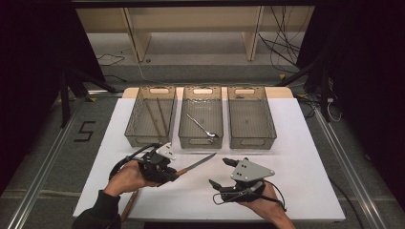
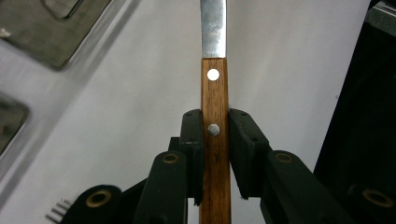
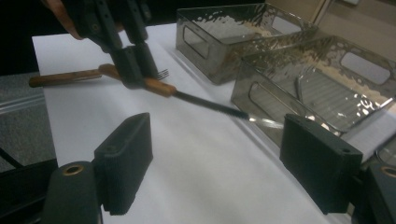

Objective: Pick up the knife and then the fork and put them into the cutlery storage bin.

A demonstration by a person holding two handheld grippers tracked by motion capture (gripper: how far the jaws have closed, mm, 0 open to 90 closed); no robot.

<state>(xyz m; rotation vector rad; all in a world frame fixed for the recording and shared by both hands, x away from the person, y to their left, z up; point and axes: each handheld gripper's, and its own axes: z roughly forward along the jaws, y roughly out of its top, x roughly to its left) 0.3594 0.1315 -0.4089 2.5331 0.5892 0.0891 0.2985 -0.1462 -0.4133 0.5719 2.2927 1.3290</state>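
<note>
Wooden-handled knife (image 1: 197, 165) is clamped in the left hand-held gripper (image 1: 175, 172), lifted over the near worktop (image 1: 296, 157). Right hand-held gripper (image 1: 218, 172) hangs open, empty. Next, I'd guess: carry it to the empty right-hand bin (image 1: 251, 117).

Three trays stand side by side along the far part of the desk (image 1: 296, 143). Left tray (image 1: 133, 119) holds chopsticks (image 1: 157, 117); middle tray (image 1: 184, 119) holds a fork (image 1: 203, 126); right tray (image 1: 267, 119) beside it. Nearer the person, the left tongs (image 1: 174, 172) carry a knife (image 1: 196, 164), blade toward the middle tray. Right tongs (image 1: 219, 172) lie just right of it. Another wooden-handled utensil (image 1: 129, 204) lies at the near-left desk edge.
</note>
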